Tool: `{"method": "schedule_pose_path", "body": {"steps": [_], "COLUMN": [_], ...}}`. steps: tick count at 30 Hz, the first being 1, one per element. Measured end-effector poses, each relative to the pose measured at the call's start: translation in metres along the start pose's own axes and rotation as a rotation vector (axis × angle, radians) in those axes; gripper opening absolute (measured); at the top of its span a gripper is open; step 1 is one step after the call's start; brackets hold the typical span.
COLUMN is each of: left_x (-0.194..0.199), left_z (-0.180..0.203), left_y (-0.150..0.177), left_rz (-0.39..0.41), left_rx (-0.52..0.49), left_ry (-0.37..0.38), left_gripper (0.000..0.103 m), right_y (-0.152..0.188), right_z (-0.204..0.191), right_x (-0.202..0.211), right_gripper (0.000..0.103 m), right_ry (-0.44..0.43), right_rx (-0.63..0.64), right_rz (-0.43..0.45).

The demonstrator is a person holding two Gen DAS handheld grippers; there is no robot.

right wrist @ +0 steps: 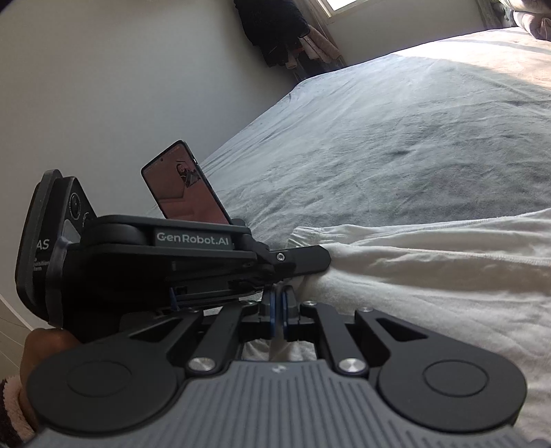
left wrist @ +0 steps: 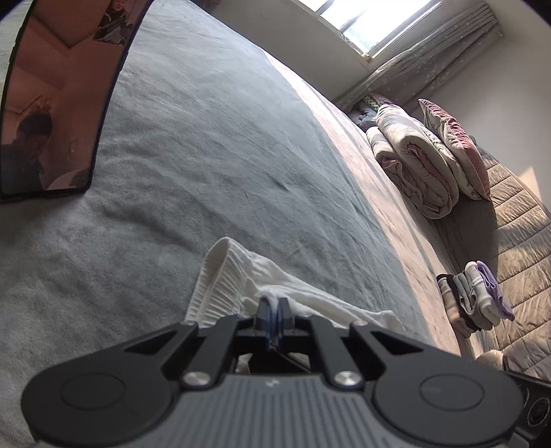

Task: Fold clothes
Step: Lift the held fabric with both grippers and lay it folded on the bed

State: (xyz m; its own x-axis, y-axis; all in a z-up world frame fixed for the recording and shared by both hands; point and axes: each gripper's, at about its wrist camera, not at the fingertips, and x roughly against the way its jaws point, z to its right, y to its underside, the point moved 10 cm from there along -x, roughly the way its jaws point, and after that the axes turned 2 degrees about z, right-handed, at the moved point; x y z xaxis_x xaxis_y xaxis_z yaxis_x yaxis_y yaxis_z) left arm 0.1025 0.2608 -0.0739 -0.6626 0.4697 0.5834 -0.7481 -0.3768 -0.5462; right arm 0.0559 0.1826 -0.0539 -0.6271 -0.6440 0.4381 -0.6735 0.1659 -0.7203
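A white garment [left wrist: 220, 275] with a ribbed waistband lies on the grey bed sheet [left wrist: 206, 138]. In the left wrist view my left gripper [left wrist: 274, 301] is shut on a bunched fold of it, just behind the waistband. In the right wrist view the same white garment [right wrist: 430, 275] spreads to the right. My right gripper [right wrist: 277, 291] is shut on its near edge, and white cloth shows between the fingers. The left gripper [right wrist: 325, 260] reaches in sideways from the left, its tip pinching the cloth just above and beyond my right gripper's fingertips.
A stack of folded clothes [left wrist: 475, 296] sits on a quilted mattress [left wrist: 509, 241] at the right, behind it a rolled duvet [left wrist: 413, 158] and a pillow [left wrist: 454, 144]. A phone [right wrist: 186, 186] is mounted on the left gripper. A hand [right wrist: 41, 348] holds it. Dark clothes [right wrist: 275, 27] hang by the far wall.
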Motion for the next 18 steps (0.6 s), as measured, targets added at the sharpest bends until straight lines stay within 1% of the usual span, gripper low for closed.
{"method": "schedule_pose_path", "body": {"steps": [3,7,8,10,12,15,18], "left_x": [-0.002,0.003,0.006,0.014,0.022,0.031,0.034], "left_z": [-0.008,-0.014,-0.015,-0.015,-0.015,-0.011,0.002], "left_y": [-0.001,-0.007,-0.009,-0.012,-0.014,-0.015,-0.009], "left_rz": [0.008,0.038,0.048,0.070,0.095,0.124,0.124], "left_rx": [0.027,0.061,0.066,0.067,0.066,0.047,-0.005], "left_ry": [-0.020,-0.021,-0.018,-0.012,-0.001,0.037,0.083], "left_gripper": [0.004,0.004,0.004,0.004,0.005,0.005,0.005], "right_y": [0.003,0.009,0.011,0.015,0.020,0.027,0.030], "right_z": [0.002,0.005,0.004,-0.005,-0.015,-0.022,-0.017], "right_x": [-0.007,-0.013,-0.013,-0.009,0.000,0.015,0.031], "right_gripper": [0.007,0.015,0.015,0.016,0.016,0.016,0.016], "right_ry": [0.002,-0.018,-0.034,-0.093,-0.145,-0.152,-0.108], "right_rx": [-0.023,-0.093,-0.111,-0.126,-0.119,-0.086,-0.062], "right_rz": [-0.005,-0.019,-0.025,-0.055,-0.080,-0.096,-0.096]}}
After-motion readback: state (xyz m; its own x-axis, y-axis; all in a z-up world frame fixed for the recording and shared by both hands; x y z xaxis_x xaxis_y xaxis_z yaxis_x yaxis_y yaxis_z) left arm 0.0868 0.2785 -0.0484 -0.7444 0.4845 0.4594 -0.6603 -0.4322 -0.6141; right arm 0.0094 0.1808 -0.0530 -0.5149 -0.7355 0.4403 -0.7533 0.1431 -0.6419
